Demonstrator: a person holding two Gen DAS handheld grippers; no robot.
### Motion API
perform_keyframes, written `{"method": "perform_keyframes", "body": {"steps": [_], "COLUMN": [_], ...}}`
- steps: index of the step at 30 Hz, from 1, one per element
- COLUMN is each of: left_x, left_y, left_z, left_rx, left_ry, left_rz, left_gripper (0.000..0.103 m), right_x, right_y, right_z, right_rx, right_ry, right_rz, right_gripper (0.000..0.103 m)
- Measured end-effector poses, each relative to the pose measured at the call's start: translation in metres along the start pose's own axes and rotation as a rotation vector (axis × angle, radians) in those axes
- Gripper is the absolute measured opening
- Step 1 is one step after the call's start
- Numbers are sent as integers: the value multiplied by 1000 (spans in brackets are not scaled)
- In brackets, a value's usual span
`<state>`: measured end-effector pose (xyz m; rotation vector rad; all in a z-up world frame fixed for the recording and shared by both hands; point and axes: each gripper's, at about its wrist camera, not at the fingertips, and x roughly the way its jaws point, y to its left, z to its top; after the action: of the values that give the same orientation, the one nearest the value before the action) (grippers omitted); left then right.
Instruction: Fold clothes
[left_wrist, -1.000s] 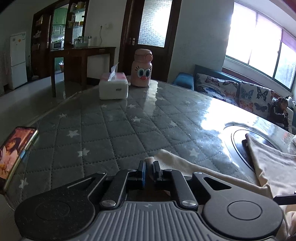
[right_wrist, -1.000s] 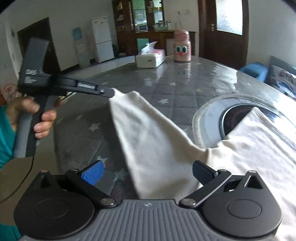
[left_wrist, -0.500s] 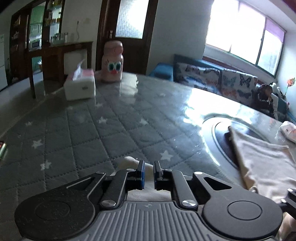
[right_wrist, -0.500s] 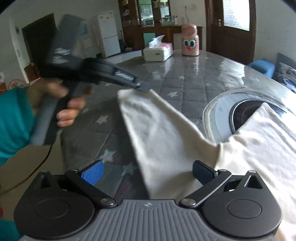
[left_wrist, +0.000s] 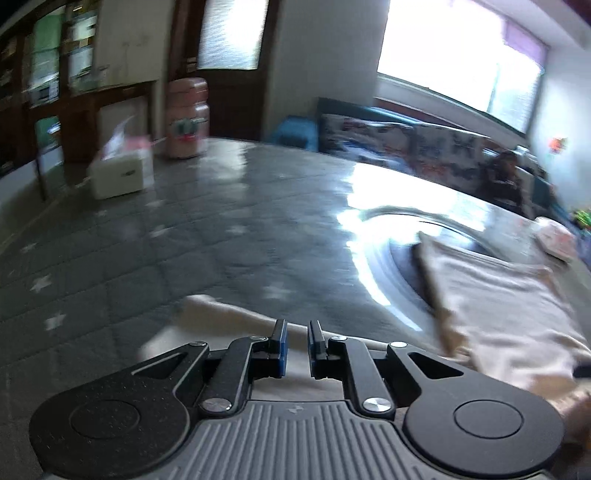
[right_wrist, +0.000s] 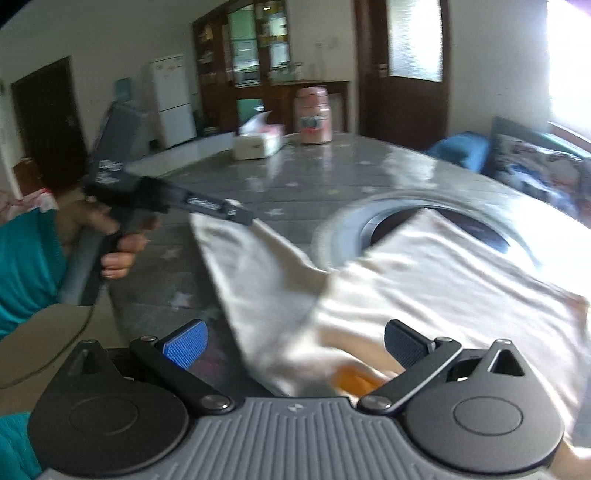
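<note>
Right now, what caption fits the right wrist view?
Open right gripper over a cream garment, left gripper at its sleeve.

Soft matt cream cloth shirt (right_wrist: 424, 273) ahead of the jaws; beyond, glossy clear cover over quilted grey desk (left_wrist: 229, 229); matt black plastic jaws.

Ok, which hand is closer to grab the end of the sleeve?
Left. The left gripper sits right at the sleeve end, cloth between its jaws, which have just been opening. The right gripper hangs wide open farther back.
</note>
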<state>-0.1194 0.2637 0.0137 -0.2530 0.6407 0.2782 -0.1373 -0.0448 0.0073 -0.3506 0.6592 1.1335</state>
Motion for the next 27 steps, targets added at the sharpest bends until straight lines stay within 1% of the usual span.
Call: {"method": "perform_keyframes", "body": {"steps": [1,6,8,10,11,13,14,16,17,18,20,21,23,24,26,27], "left_x": [-3,-18,-26,-31,-33,-36,-37,-37,-36,-36,-36,-39,-43,-44,-47,-45], "left_y": [-8,-55,-75,-94,-102,-115,-121,-128,-131,-134,-136,-136,-137,-139,-141,-143], "left_z": [-1,-10,-18,-27,-32,-40,-44,-48,-50,-51,-52,-53,-54,-55,-58,-59], "left_rx": [21,157,237,315,356,421,454,492,504,520,550,556,570,577,593,597], "left_ry": [-2,5,4,8,7,2,-1,-8,-11,-10,-10,-15,-21,-23,-27,-22], "left_rz": [-28,-235,-314,-368,-385,-392,-395,-403,-415,-426,-443,-452,-467,-473,-483,-485], "left_gripper": [19,29,32,39,40,47,48,52,54,56,58,61,63,65,66,66], "right_x": [-7,-33,-40,-46,-48,-51,-51,-51,-50,-48,-46,-45,-44,-44,-43,-42], "right_y": [-5,-23,-25,-25,-24,-21,-19,-14,-12,-9,-5,-3,-2,-1,-3,-5], "right_z": [-4,-28,-38,-47,-51,-57,-58,-61,-62,-63,-67,-69,-72,-74,-75,-75], "right_rx": [8,43,43,42,40,23,8,-22,-36,-54,-83,-100,-120,-129,-124,-114], "right_ry": [0,24,39,52,58,61,58,54,54,59,75,77,82,84,88,86], "right_rz": [-23,-126,-151,-163,-163,-157,-158,-158,-158,-153,-159,-165,-178,-184,-203,-207], "right_gripper": [103,101,95,92,91,84,82,79,77,71,68,64,61,56,53,47]}}
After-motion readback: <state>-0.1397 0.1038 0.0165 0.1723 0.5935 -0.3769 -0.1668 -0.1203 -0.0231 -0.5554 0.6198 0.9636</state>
